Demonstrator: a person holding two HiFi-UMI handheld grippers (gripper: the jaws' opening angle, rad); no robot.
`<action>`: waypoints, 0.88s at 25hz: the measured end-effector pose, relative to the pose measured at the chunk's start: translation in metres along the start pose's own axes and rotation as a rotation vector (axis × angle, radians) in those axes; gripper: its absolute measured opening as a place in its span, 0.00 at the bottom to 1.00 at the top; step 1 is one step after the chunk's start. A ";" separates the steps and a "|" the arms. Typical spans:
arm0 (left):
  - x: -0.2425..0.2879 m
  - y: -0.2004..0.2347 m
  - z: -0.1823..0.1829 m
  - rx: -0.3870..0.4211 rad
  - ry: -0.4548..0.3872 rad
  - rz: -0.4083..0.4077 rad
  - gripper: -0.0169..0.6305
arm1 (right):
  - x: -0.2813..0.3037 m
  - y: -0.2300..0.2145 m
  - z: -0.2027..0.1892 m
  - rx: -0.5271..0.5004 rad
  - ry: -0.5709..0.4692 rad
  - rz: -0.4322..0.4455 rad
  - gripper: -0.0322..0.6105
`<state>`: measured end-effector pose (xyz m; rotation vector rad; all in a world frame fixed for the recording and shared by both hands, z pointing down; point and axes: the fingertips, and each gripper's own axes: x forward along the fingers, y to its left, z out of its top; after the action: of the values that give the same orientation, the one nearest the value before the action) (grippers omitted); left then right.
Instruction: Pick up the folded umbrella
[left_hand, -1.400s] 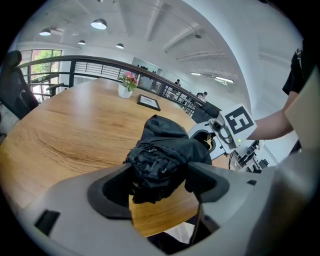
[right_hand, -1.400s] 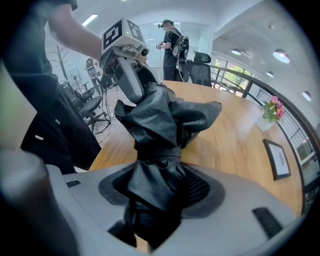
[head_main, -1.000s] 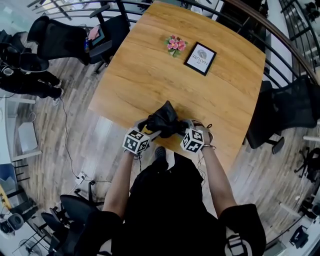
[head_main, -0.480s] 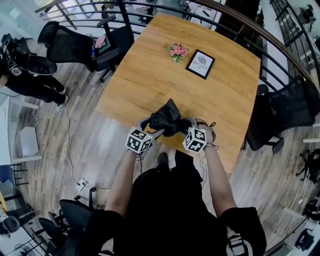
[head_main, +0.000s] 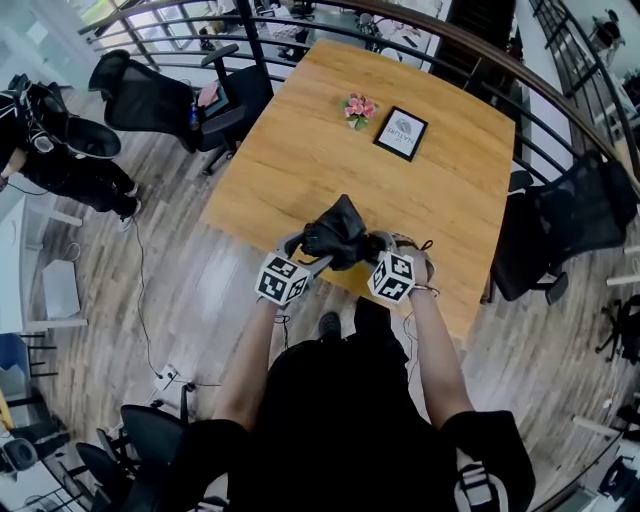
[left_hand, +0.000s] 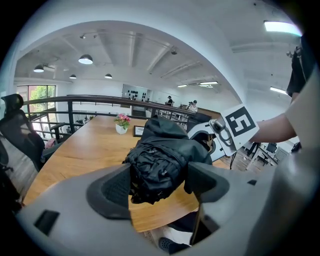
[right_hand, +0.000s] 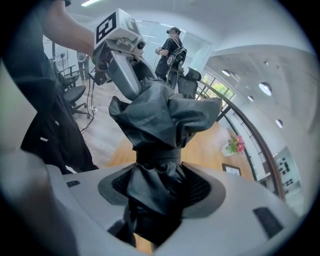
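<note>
In the head view the black folded umbrella (head_main: 335, 232) is held between the two tongs over the near edge of the wooden table (head_main: 450, 195). The left gripper (head_main: 300, 250) is at its left end and the right gripper (head_main: 372, 247) at its right end. Farther along the table top stand a small flower pot (head_main: 359, 108) and, just beside it, a framed sign (head_main: 401, 133). A black office chair (head_main: 165, 95) stands off the table's far left corner, next to a dark railing (head_main: 150, 20). In the left gripper view the jaws stand wide and are closed on the umbrella's bunched fabric, with both pads against it. The bundle hangs clear of the wood beneath, and the right gripper shows just behind it with its marker cube up. In the right gripper view the jaws also stand wide and clamp the umbrella near its strap-bound waist. The loose cloth flares out beyond the pads, and the left gripper grips the far end. A person (right_hand: 172, 47) stands in the background by the chairs.
</note>
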<state>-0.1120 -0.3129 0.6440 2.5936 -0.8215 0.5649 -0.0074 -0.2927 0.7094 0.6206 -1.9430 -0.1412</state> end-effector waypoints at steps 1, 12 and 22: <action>-0.001 -0.001 0.001 0.005 -0.002 -0.001 0.57 | -0.002 0.000 0.001 0.001 0.000 -0.011 0.47; -0.004 -0.014 0.030 0.058 -0.042 -0.030 0.57 | -0.030 -0.017 0.002 0.003 0.008 -0.082 0.47; -0.003 -0.013 0.047 0.084 -0.055 -0.024 0.57 | -0.036 -0.032 0.005 0.010 0.007 -0.111 0.47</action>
<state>-0.0939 -0.3227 0.6000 2.7027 -0.7991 0.5346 0.0115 -0.3034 0.6665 0.7348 -1.9036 -0.1985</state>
